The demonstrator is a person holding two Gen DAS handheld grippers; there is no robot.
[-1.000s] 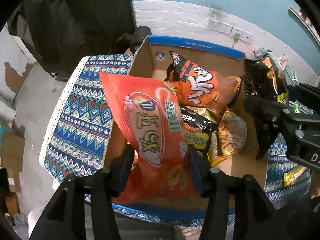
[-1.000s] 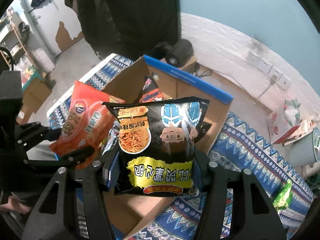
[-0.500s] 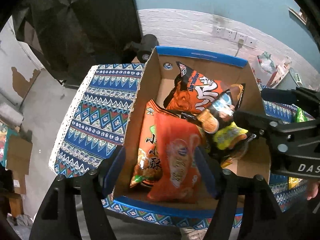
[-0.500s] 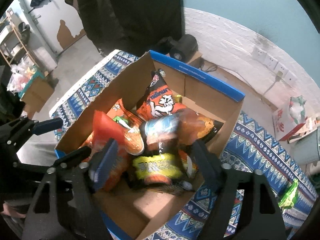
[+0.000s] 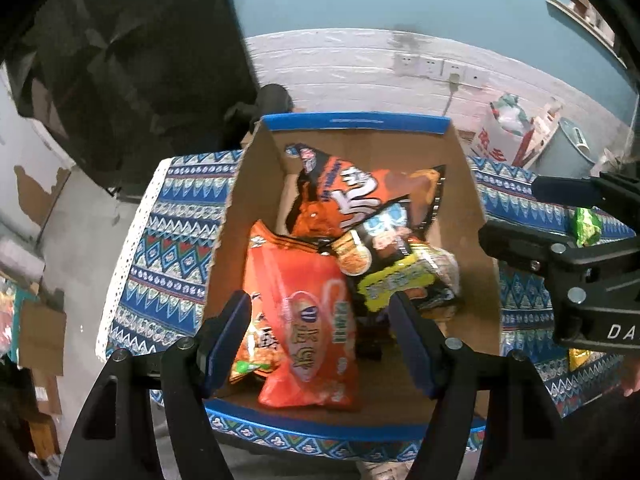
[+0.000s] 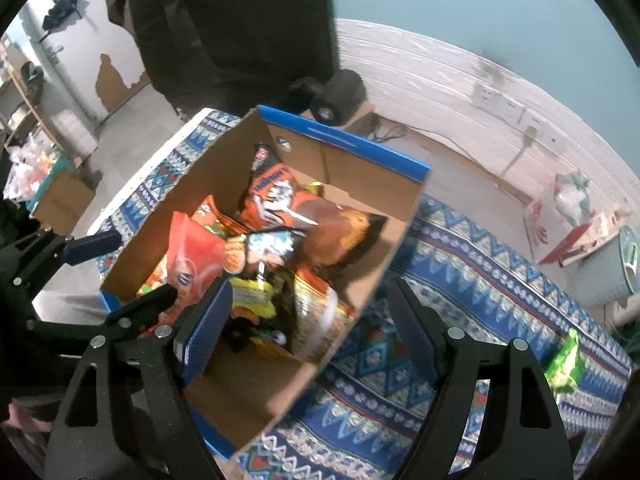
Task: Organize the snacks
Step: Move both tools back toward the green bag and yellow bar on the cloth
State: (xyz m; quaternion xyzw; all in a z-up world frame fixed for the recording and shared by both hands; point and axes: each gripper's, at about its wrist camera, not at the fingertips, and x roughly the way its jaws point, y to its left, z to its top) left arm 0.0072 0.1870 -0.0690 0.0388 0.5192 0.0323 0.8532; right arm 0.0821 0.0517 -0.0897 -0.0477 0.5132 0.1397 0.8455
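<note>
An open cardboard box (image 5: 356,122) with a blue rim stands on a patterned cloth and holds several snack bags. A red bag (image 5: 312,320) lies near its front, a black bag with a yellow band (image 5: 392,264) beside it, and an orange bag (image 5: 344,196) behind. My left gripper (image 5: 320,336) hovers open above the red bag, apart from it. My right gripper (image 6: 308,320) is open and empty over the box's (image 6: 348,140) right wall, with the black bag (image 6: 264,248) lying inside. A green packet (image 6: 564,364) lies on the cloth at the right.
The blue patterned cloth (image 5: 172,248) covers the table and ends at a white lace edge on the left. A yellow packet (image 5: 580,356) lies near the green packet (image 5: 586,226). A black round device (image 5: 272,98) sits behind the box, and a white printed bag (image 5: 500,140) by the wall.
Both grippers opened and let go: the red bag fell from the left, the black bag from the right, into the box. Both grippers then drew back and up a little.
</note>
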